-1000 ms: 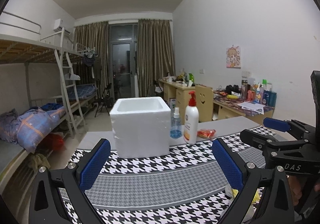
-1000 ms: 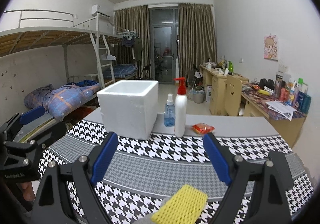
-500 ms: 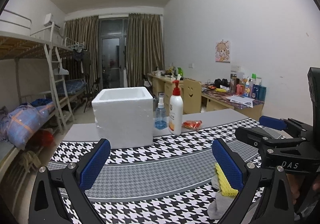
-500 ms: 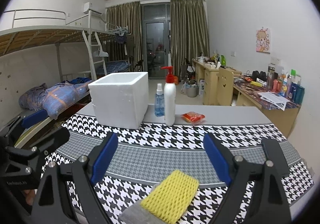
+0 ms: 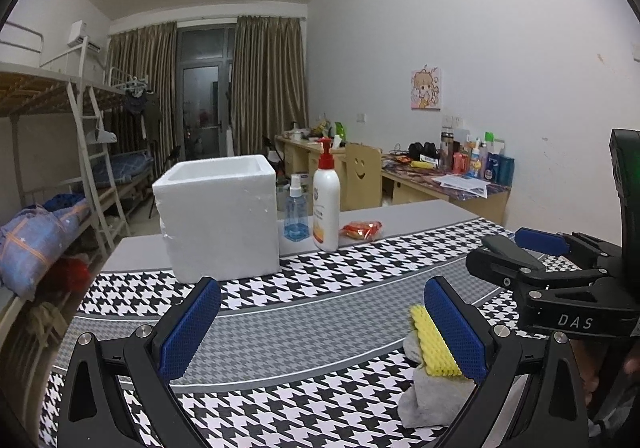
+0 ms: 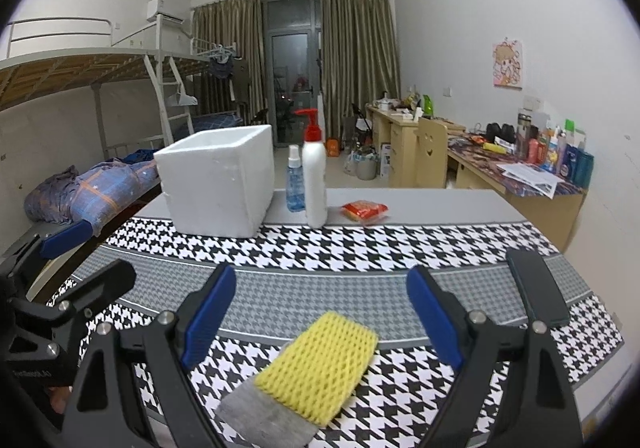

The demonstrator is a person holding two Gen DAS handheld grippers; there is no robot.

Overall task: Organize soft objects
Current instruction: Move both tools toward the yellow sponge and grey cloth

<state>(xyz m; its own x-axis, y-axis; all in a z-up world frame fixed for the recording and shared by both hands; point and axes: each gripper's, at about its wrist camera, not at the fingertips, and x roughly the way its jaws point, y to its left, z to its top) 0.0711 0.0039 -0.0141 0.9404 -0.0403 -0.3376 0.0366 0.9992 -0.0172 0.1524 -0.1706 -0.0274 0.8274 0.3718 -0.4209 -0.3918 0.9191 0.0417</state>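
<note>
Fingers (image 6: 210,322) spread wide, nothing held — both grippers | yellow sponge (image 6: 320,362) near, centred | risk: grey cloth (image 6: 264,414) beneath dragged along.

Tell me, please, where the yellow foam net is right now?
The yellow foam net lies on the houndstooth tablecloth at its near edge, between the right tool's open fingers, atop a grey cloth.

We saw the houndstooth-clothed table (image 6: 360,244) carrying a foam box (image 6: 218,178) at ten o'clock, a yellow sponge (image 6: 320,362) at six, and a phone (image 6: 536,286) at three.
</note>
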